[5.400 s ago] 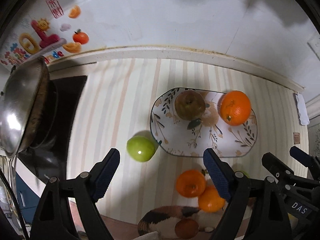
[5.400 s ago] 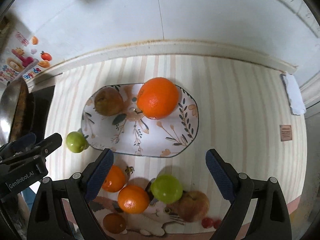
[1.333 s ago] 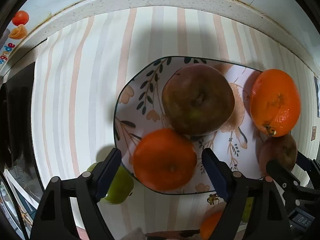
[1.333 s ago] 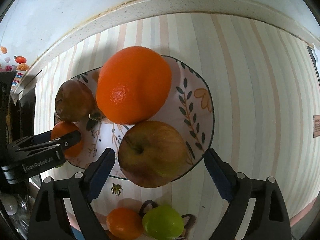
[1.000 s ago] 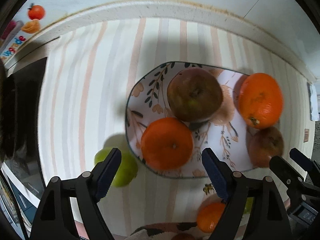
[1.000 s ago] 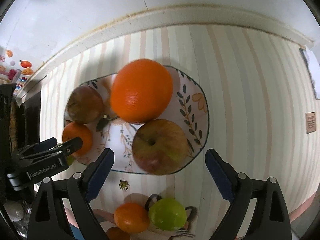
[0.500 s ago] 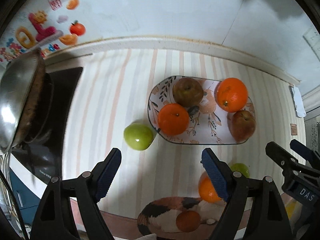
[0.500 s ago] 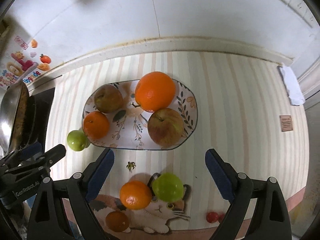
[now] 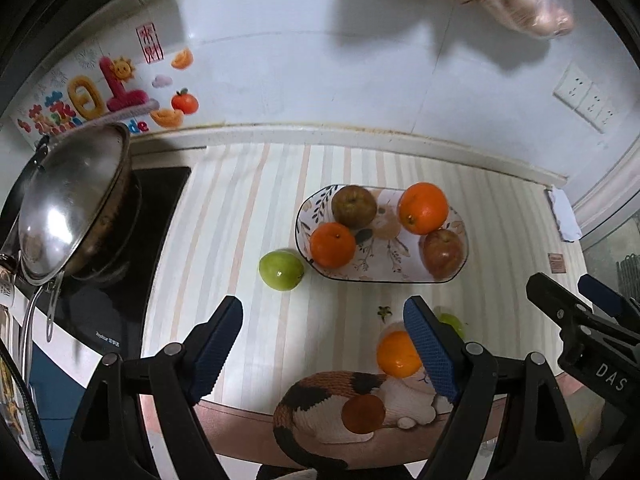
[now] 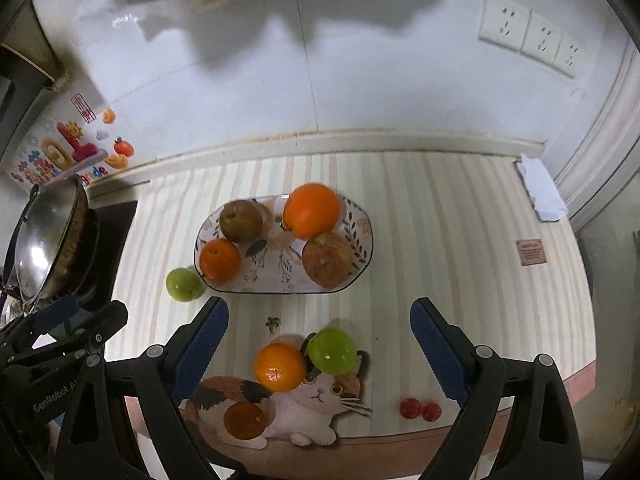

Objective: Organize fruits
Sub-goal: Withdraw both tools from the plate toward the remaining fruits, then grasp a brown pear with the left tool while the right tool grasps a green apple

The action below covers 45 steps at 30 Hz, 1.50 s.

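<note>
Both grippers pulled back higher above plate (image 10: 362,258), left gripper (image 9: 323,343) spread empty, right gripper (image 10: 319,342) spread empty

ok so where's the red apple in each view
Left wrist: the red apple lies at the right end of the plate, right of centre, just below the big orange.
Right wrist: the red apple lies near the middle of the picture, on the plate's right side, again just below the big orange.
Shared landmark: the big orange touching it.
</note>
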Tool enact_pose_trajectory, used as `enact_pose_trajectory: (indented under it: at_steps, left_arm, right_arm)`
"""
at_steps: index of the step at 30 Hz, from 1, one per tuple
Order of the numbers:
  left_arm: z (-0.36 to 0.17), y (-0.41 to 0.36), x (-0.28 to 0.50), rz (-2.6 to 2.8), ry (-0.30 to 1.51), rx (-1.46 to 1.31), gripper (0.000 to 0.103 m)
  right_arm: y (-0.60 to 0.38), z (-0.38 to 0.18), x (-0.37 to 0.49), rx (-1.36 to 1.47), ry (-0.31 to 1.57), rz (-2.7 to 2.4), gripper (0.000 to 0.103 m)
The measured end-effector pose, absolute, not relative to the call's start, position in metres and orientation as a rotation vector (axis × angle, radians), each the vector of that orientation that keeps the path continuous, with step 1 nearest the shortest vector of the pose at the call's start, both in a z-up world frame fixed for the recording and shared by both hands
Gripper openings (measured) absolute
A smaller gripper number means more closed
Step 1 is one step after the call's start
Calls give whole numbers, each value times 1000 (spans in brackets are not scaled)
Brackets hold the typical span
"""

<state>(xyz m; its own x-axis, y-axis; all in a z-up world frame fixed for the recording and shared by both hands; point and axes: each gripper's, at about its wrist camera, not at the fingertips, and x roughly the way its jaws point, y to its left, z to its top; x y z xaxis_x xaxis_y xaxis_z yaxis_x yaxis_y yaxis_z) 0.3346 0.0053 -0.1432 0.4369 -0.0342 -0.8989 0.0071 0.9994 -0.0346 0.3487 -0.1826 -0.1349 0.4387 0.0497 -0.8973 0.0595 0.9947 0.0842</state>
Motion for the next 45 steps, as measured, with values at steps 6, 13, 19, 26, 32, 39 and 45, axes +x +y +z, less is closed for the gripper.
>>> enact_pose_trajectory:
  at_steps: [6,13,19,26,32,39,45]
  left_arm:
    - [-140,-1,327,-36,1112,-33,82]
    - [-217,-28,328,-102,1360,-22,82]
    - [-319,-50,316,-144,1655,-31,82]
    - [-371,-54,310,-86,1733,-45,52]
    - [-362,-37,316,-17,1677,-45,51]
    - [-349,-13,337,45,1619,-111,51]
    - [-357,-11,342,-6,1644,-110,53]
  right_arm:
    - [-187,-118,335,153,1086,10,95]
    - [-216,-162,338,244,1208,37,95]
    - [-236,-244,351,323,1382,84,84]
    - [-241,-328,375,469,1558,154,84]
    - [-233,-370,386,539,1648,208,64]
    - [-228,-361,368,382,1643,199,64]
    - [-213,-355,342,213,1619,185,64]
